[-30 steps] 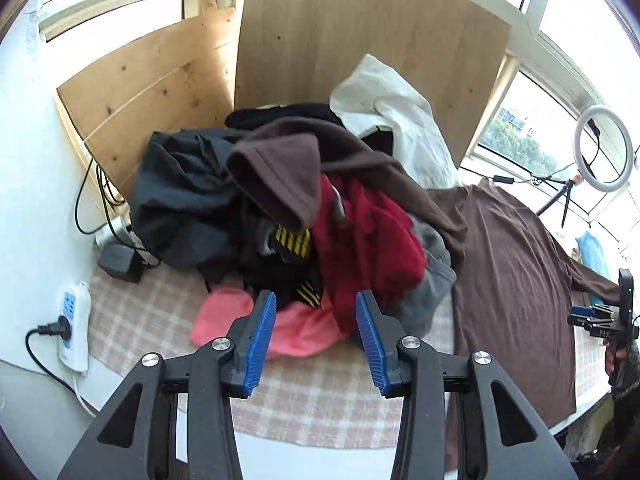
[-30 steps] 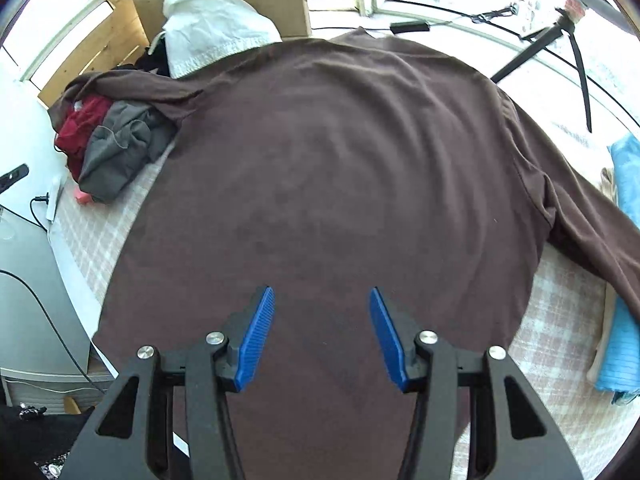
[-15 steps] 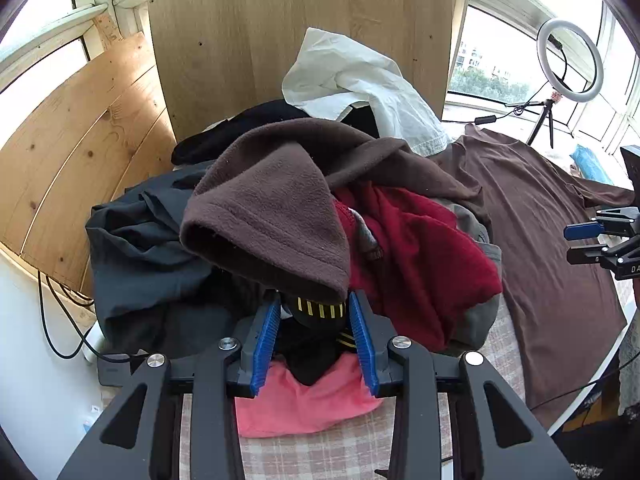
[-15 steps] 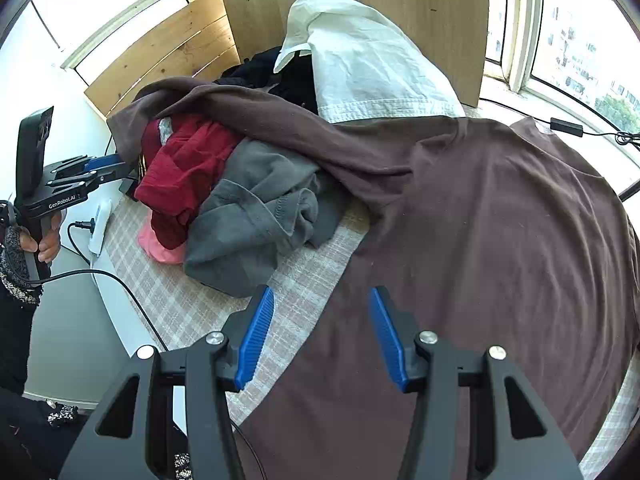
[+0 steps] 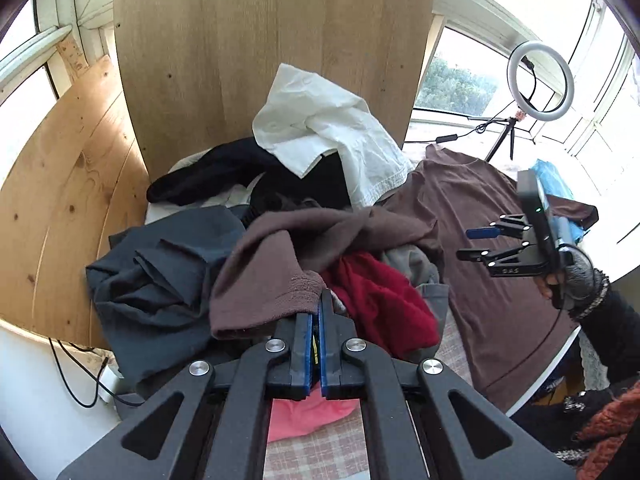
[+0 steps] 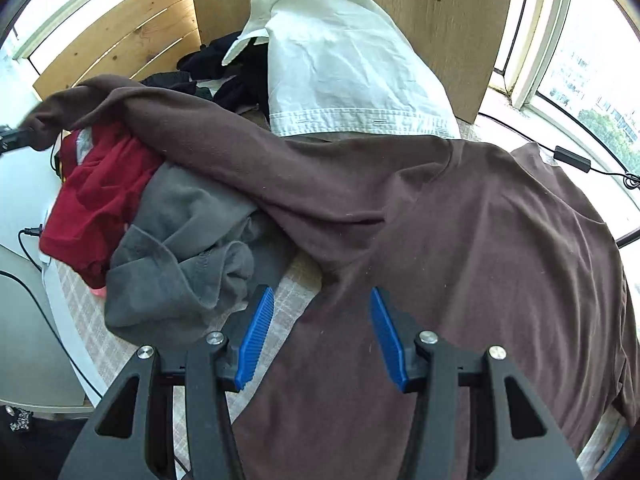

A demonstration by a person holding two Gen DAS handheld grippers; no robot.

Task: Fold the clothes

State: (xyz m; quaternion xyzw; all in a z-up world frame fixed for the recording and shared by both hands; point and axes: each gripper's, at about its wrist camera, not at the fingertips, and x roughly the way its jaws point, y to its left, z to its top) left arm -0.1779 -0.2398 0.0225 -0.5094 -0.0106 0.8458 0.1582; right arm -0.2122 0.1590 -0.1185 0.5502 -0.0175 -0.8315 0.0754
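A brown long-sleeved shirt (image 6: 480, 240) lies flat on the checked tablecloth (image 6: 292, 280). Its sleeve (image 6: 200, 132) runs up over a pile of clothes. In the left wrist view the sleeve's cuff (image 5: 272, 296) hangs at my left gripper (image 5: 319, 312), which is shut with the cuff's edge pinched at its tips. The right wrist view shows the same gripper (image 6: 10, 138) holding the raised sleeve end. My right gripper (image 6: 320, 328) is open above the shirt's side, below the armpit, with nothing between its fingers; it also shows in the left wrist view (image 5: 464, 244).
The pile holds a red garment (image 5: 380, 300), a grey one (image 6: 180, 248), a dark slate one (image 5: 160, 280), black clothes (image 5: 208, 176), a white shirt (image 5: 332, 132) and a pink piece (image 5: 308, 412). Wooden boards (image 5: 260, 60) stand behind. A ring light (image 5: 540, 80) and cables sit by the window.
My left gripper came in under the brown cuff, shut on it and lifted it. My right gripper slid left across the brown shirt toward the pile, staying open.
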